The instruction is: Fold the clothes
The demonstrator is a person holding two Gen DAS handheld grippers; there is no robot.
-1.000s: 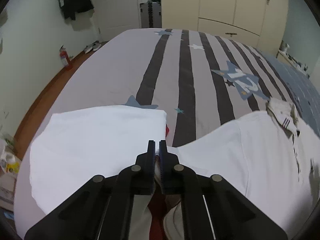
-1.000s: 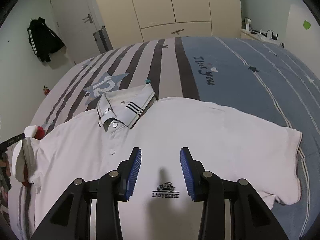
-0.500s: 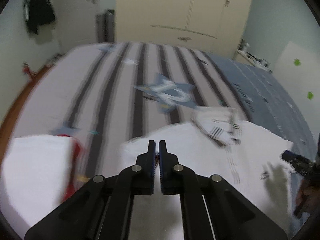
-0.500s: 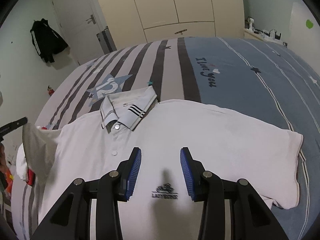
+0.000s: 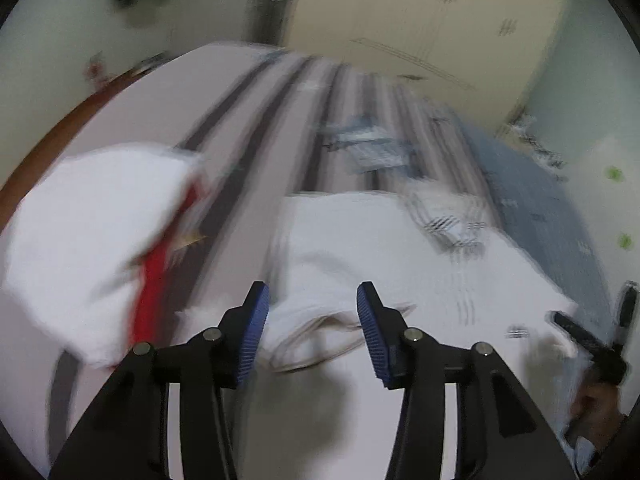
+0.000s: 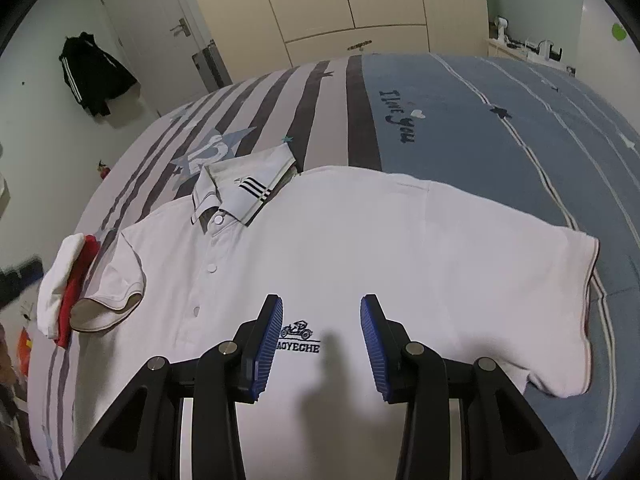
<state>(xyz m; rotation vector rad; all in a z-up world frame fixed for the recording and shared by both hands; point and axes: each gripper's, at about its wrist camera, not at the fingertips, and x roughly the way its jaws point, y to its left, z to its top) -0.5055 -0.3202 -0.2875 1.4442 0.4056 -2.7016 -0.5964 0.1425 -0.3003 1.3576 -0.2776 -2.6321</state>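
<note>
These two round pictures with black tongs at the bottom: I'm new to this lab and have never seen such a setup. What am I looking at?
No machine here: a person holds a two-finger gripper in each hand, and a wide-angle camera on each looks along its fingers. The blurred picture is from the left gripper, the sharp one from the right gripper.

On the striped grey and blue bedspread lies a white short-sleeved polo shirt, front up, with one sleeve folded inward. Beside it sits a folded white and red garment pile.

Neither gripper holds anything. The left jaws have just been opening, with the folded sleeve lying below and nothing pinched. The right jaws stand open above the shirt's chest logo.
</note>
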